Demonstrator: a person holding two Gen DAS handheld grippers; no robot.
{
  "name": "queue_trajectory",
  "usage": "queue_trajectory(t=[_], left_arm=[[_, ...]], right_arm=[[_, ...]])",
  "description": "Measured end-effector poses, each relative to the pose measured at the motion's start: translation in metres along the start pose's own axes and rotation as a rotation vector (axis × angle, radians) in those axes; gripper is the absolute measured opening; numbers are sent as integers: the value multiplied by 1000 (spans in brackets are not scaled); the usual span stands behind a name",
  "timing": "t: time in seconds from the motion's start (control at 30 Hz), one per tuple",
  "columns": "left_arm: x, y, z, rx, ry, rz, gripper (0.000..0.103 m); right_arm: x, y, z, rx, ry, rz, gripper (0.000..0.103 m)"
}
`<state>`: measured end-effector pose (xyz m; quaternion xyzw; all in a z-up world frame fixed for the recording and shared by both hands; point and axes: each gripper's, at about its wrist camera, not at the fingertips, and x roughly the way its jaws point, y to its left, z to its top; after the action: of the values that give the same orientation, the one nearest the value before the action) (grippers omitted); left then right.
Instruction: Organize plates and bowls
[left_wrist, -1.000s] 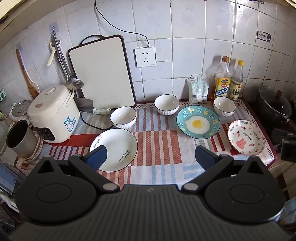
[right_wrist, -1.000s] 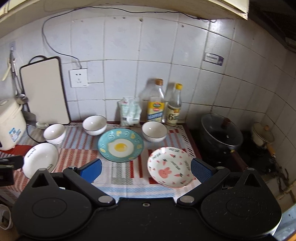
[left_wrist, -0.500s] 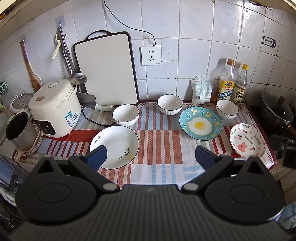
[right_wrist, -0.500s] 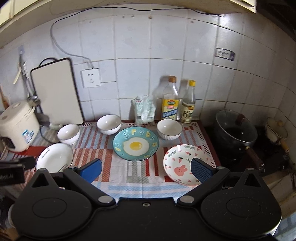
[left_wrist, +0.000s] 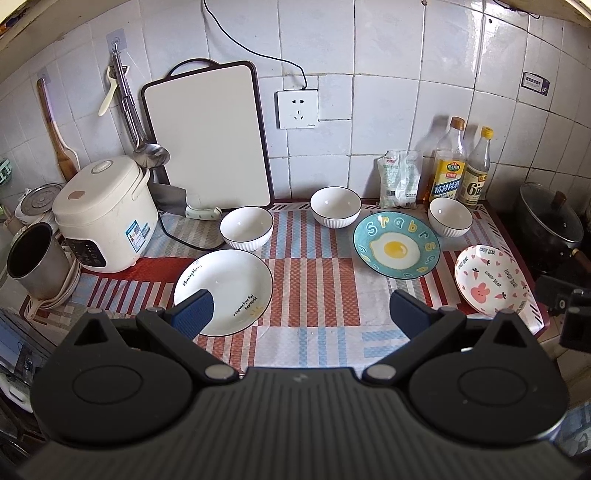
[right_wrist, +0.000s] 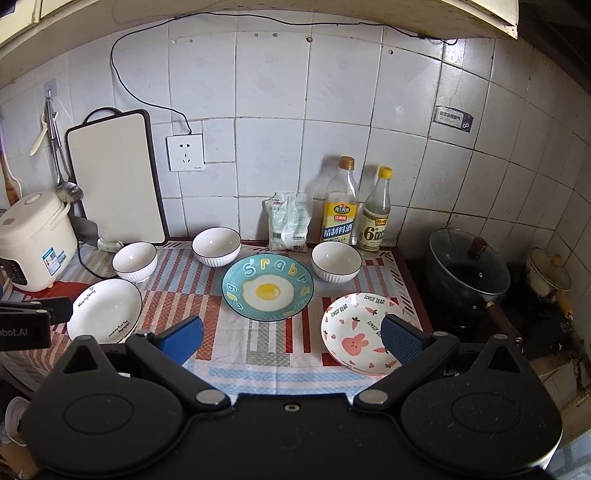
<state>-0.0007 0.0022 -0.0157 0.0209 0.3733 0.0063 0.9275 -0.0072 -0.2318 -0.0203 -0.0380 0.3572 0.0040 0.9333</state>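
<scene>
Lying ahead of both gaping tongs (left_wrist: 301, 312): plates (left_wrist: 236, 280) and bowls (left_wrist: 335, 205)

Teal egg plate (right_wrist: 267, 288), pink bunny plate (right_wrist: 354, 336)

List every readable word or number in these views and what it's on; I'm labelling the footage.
"Srabrs" and more letters: egg plate
"LOVELY DEAR": rabbit plate
"Morning Honey": white plate
"6°": clear bottle
"obot.AI": left gripper
Oil bottle, bag, rice cooker, wall sticker: unreadable.

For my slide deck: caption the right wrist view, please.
Open right claw above a striped mat holding three plates and three white bowls, nothing stacked yet.
</scene>
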Motion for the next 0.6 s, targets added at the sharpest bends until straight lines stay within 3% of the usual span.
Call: queue_trajectory(t=[0.6], left_arm=[[5, 3, -4, -4, -1, -1, 103]], right_arm=[[3, -4, -2, 1, 2, 7, 103]])
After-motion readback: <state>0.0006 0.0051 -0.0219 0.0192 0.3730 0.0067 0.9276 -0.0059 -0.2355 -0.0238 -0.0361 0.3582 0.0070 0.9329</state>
